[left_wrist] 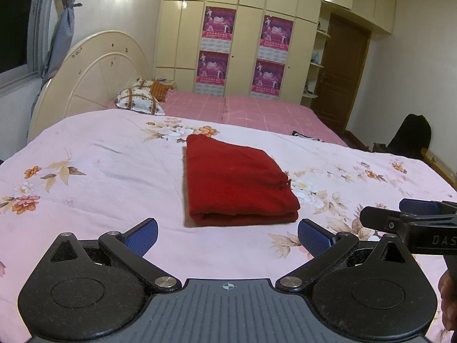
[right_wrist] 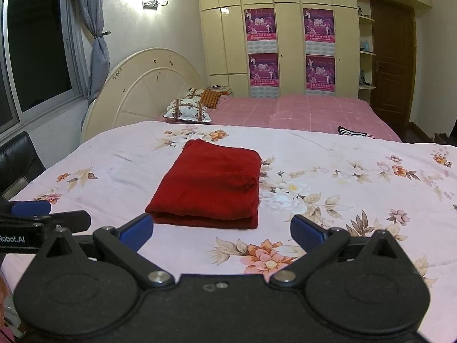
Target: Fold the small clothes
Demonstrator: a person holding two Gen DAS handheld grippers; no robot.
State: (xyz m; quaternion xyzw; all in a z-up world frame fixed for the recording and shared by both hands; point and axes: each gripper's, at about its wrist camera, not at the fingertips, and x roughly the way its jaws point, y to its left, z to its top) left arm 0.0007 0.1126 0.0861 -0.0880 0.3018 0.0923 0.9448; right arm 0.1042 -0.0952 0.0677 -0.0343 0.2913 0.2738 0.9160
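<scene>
While both grippers hang just short of it, the red cloth [left_wrist: 234, 183] lies folded into a neat rectangle on the floral sheet [left_wrist: 100, 171], its layered edge facing them. Left gripper [left_wrist: 227, 235] has its blue pads [left_wrist: 142, 235] spread wide, holding nothing. Right gripper [right_wrist: 222, 233] is likewise spread and bare, its left pad nearly at the cloth's near corner. A pillow [right_wrist: 188, 110] sits by the headboard [right_wrist: 142, 91].

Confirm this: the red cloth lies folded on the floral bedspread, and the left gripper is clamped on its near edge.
Not clamped. In the left wrist view the left gripper is open, short of the red cloth, gripping nothing. The rest holds: the cloth lies folded on the floral bedspread.
</scene>
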